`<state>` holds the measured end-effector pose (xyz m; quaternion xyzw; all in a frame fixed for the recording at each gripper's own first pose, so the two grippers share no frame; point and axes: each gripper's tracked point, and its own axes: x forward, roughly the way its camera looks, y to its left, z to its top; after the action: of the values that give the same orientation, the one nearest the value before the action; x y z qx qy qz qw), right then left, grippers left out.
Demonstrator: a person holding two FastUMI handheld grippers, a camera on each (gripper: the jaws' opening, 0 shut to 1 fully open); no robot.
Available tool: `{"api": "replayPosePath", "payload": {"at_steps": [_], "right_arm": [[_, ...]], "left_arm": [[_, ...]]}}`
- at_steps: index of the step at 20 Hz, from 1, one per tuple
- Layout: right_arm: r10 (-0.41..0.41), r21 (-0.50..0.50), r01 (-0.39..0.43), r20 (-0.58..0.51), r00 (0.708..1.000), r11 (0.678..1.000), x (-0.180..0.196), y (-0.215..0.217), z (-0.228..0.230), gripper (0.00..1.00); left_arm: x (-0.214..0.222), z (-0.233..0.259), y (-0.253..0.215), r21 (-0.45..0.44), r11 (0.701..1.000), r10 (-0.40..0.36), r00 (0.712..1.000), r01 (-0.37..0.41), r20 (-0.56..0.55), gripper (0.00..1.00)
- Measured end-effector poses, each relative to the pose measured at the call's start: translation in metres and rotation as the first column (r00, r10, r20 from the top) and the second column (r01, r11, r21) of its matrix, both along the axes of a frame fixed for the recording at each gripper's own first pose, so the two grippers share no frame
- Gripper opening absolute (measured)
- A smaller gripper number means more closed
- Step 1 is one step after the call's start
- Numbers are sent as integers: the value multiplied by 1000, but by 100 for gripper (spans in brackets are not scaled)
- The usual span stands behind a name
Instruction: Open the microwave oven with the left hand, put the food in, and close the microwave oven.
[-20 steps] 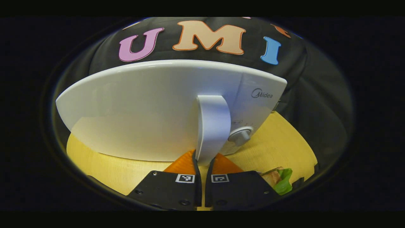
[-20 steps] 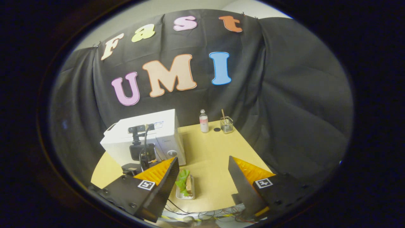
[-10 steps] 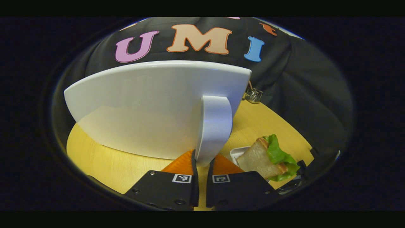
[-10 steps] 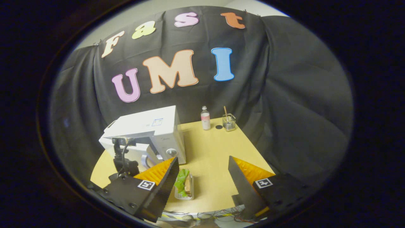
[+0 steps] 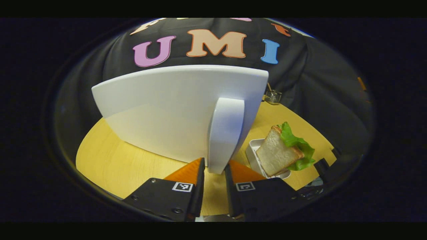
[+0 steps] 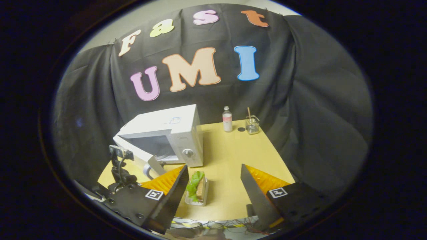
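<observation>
The table (image 6: 230,166) carries the microwave (image 6: 173,133), its door (image 5: 173,110) swung open. The sandwich (image 5: 278,151) stands in a tray (image 5: 253,156) beside the door. The left gripper (image 5: 213,171) straddles the handle (image 5: 224,133), fingers slightly apart. The right gripper (image 6: 213,186) is spread wide, empty.

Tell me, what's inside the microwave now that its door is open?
In the right gripper view the microwave shows a pale cavity with nothing visible inside. Its swung-out door hides the cavity's lower left part. The sandwich sits outside in its tray.
</observation>
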<state>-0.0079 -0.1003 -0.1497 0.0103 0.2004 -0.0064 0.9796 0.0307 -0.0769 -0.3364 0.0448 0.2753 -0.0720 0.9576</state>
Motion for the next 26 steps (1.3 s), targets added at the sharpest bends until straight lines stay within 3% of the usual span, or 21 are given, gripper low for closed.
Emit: {"api": "replayPosePath", "payload": {"at_steps": [2,3,9,19,24,26], "right_arm": [[15,-4,-15,-7,1000,1000,-4,-3,-3,98],[21,-8,-21,-13,1000,1000,-6,-4,-5,98],[7,-32,-7,-9,1000,999,-17,-5,-12,98],[-56,-60,59,45,997,996,-66,58,-22,98],[-95,-48,98,53,994,994,-97,84,-29,92],[-112,-43,115,61,992,992,-109,92,-29,92]], "left_arm": [[-9,0,17,-10,998,69,998,-69,3,48],[-16,-2,22,-31,995,90,996,-90,-3,70],[-55,0,61,-43,984,173,985,-173,2,87],[-140,40,172,-69,974,220,974,-217,45,91],[-161,63,232,-67,964,263,961,-257,91,87],[-171,69,256,-62,957,288,952,-282,109,90]]}}
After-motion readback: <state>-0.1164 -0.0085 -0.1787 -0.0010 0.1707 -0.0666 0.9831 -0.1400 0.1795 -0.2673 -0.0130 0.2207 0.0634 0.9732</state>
